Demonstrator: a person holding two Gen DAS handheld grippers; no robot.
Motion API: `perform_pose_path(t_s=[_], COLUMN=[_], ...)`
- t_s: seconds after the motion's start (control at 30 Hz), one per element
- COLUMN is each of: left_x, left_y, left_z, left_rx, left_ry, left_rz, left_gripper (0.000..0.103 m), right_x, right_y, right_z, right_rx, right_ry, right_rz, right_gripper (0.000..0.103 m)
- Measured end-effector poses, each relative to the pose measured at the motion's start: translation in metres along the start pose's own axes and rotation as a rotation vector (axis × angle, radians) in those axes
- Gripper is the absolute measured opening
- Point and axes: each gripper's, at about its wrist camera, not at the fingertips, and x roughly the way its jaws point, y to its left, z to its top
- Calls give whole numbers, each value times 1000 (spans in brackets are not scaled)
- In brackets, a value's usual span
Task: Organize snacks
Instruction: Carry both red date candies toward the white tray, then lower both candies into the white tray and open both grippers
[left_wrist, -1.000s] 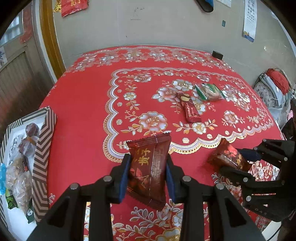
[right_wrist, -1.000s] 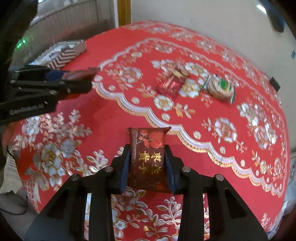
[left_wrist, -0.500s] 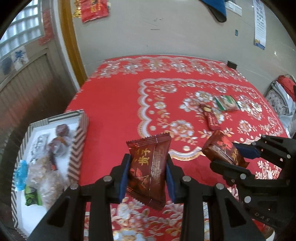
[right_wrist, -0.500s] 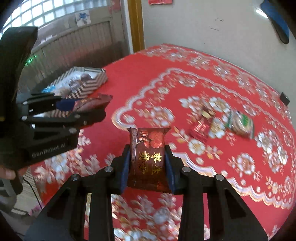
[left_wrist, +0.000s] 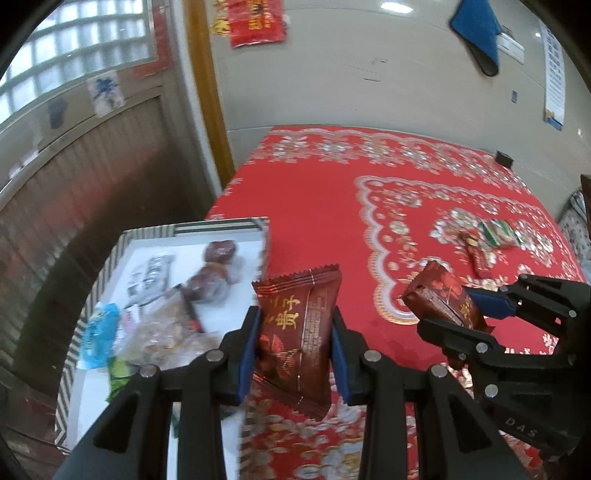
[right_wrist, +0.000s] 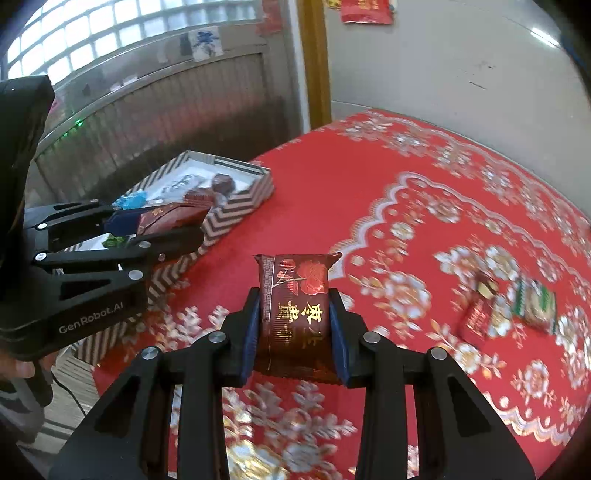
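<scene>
two dark red snack packets clamped above the red cloth

left wrist view: left gripper (left_wrist: 295, 343) closed on a dark red snack packet (left_wrist: 297, 332), gold characters on its face, serrated top edge, tilted slightly. beyond it, straight into the striped box (left_wrist: 218, 224): white floor, brown wrapped sweets, a grey-and-white packet, a blue wrapper, clear bags. right gripper (left_wrist: 458, 310) seen from the side at the right edge.

right wrist view: right gripper (right_wrist: 295, 325) closed on a second dark red packet (right_wrist: 293, 295), upright, red rose and gold characters printed on it. box seen only from outside, zigzag wall (right_wrist: 229, 218) toward the camera, standing at the corner of the red floral tablecloth (right_wrist: 332, 192). small red packet (right_wrist: 474, 321) and green-edged packet (right_wrist: 535, 304) lying side by side on the cloth, blurred.
</scene>
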Motion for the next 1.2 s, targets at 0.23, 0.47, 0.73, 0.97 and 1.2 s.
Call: perform_pose_path(t_s=[0.23,0.47,0.73,0.97,1.2], left_x=[-1,2,7,9,9], left_y=[38,76,109,128,148], left_z=[-4,-11,-21,-26,-32], left_rx=[-54,-113,-166,-195,-235], left_ry=[-1,11,25,33,37], left_rz=[49,94,130,151,174], left_gripper=[37,37,37,37,37], right_x=[10,24,42,56,70], right_y=[23,51,79,90,102], right_z=[15,32,47,52,60], right_rx=[-44,-101,-157,-174,-185], right_ry=[-2,6,19,32,43], right_rz=[28,56,85,100,114], right_gripper=[33,33,33,33,33])
